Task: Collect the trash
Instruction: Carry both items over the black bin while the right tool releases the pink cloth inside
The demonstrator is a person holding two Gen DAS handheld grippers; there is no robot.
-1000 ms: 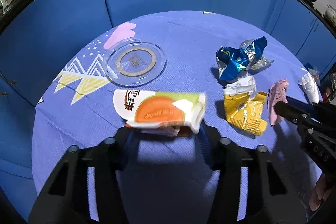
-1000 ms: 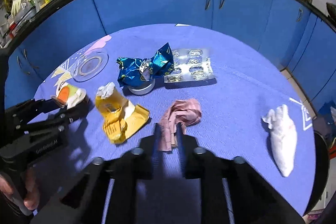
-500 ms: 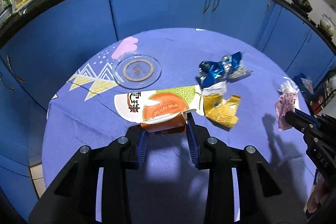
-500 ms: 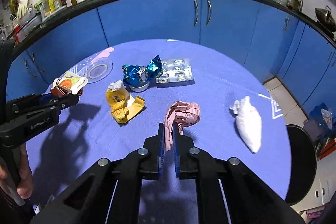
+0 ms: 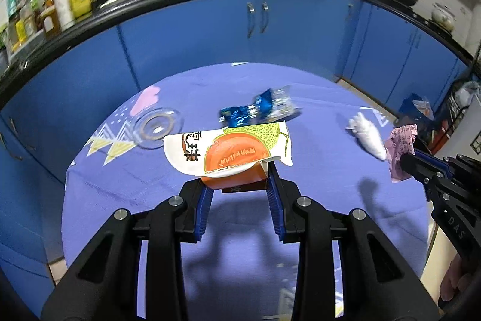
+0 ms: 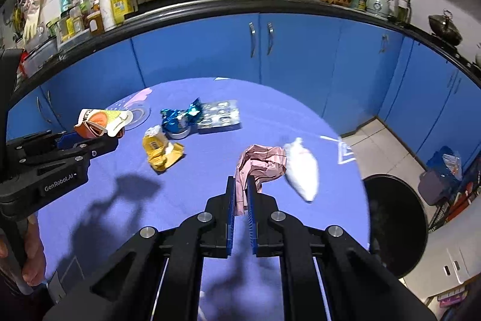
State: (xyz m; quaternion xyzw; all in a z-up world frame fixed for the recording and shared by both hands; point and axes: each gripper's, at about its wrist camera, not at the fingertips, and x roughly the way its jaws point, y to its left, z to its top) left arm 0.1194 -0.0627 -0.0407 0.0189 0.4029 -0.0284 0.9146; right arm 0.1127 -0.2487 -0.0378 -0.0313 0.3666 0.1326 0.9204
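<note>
Both claws clamped: left claw (image 5: pixel 237 185) pinches melon carton (image 5: pixel 231 152) at tips; right claw (image 6: pixel 240 194) pinches pink wrapper (image 6: pixel 261 163).

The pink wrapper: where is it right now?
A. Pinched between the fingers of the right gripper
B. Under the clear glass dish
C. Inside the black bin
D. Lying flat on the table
A: the pink wrapper hangs crumpled between the closed fingers of the right gripper, lifted above the purple tablecloth.
</note>
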